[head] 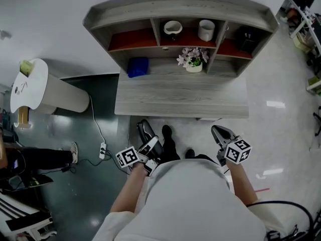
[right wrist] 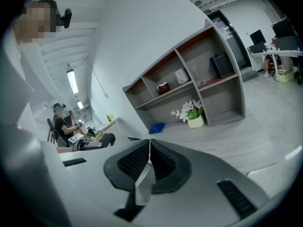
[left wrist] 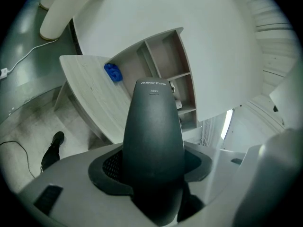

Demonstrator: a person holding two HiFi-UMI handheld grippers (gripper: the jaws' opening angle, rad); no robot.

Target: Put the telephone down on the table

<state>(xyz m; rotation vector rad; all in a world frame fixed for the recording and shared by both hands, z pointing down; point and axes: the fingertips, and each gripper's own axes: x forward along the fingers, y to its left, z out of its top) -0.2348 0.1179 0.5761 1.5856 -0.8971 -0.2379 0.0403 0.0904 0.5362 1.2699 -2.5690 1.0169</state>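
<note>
A black telephone handset (left wrist: 154,145) stands up between the jaws of my left gripper (left wrist: 152,171), which is shut on it. In the head view the telephone (head: 145,132) and left gripper (head: 150,147) hang low, in front of the grey table's (head: 180,104) near edge and left of its middle. My right gripper (head: 221,133) is to the right at about the same height, short of the table. Its jaws (right wrist: 149,162) are shut together with nothing in them. The tabletop (right wrist: 227,141) stretches ahead of it.
A shelf unit (head: 180,14) rises at the table's back with two cups (head: 173,29) and a black box (head: 246,39). A blue object (head: 137,67) and a flower pot (head: 193,60) sit on the table. A white round stand (head: 45,92) and a power strip (head: 102,149) lie left.
</note>
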